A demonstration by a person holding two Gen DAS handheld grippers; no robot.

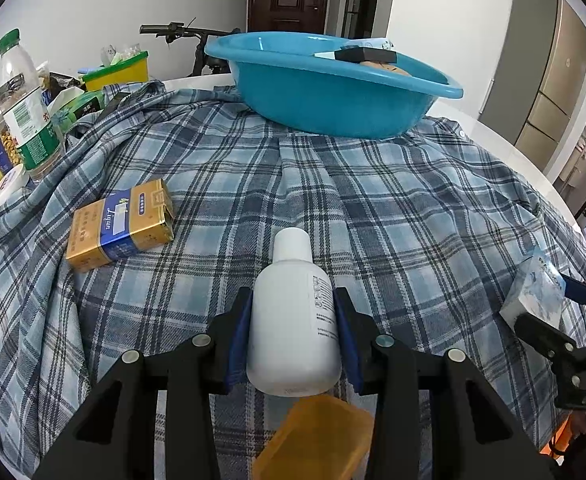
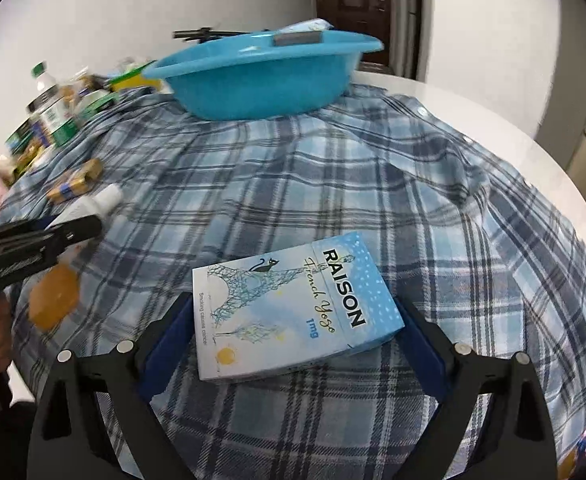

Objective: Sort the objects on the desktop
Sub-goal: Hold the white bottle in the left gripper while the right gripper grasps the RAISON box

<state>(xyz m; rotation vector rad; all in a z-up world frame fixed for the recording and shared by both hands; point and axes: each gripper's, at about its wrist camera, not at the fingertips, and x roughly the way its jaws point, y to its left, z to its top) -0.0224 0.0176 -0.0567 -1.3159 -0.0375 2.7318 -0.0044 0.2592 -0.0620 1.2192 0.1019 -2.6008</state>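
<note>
Your left claw point(image 1: 293, 320) pinches a white bottle point(image 1: 295, 312), cap pointing toward the blue basin point(image 1: 333, 92) at the far side of the plaid cloth point(image 1: 393, 208) covering the desk. Your right claw point(image 2: 293, 332) stands spread around a pale blue cigarette box point(image 2: 293, 304) lying flat, nearer you than the basin; whether its pads touch the box is unclear. A gold box point(image 1: 121, 224) and an orange block point(image 1: 317, 436) also lie nearer you than the basin. Probably close squarely on the box's long sides, then lift both items clear before carrying them over the basin's rim.
</note>
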